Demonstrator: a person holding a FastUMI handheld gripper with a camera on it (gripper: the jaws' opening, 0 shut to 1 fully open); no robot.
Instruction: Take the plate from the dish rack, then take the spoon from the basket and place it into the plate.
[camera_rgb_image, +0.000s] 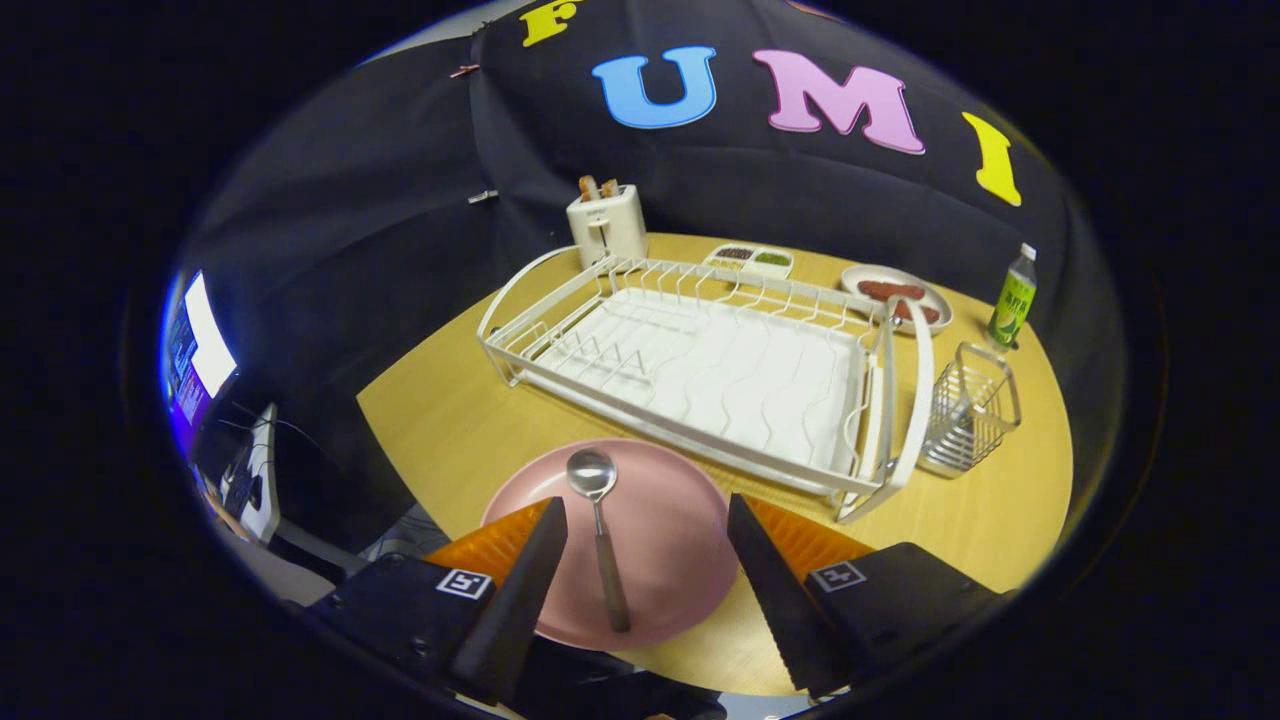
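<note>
A pink plate (660, 510) lies flat on the wooden table (440, 420), just in front of the white dish rack (700, 360). A spoon (600, 535) with a metal bowl and a brown handle rests in the plate, bowl pointing toward the rack. My gripper (645, 525) hovers above the plate, open, its two dark fingers (530, 585) spread to either side of the spoon and touching nothing. The wire basket (970, 408) stands to the right of the rack.
Behind the rack stand a white toaster (607, 225), a small divided dish (750, 260) and a plate of food (897, 295). A green bottle (1012, 298) is at the far right. A monitor (200, 345) glows beyond the table's left edge.
</note>
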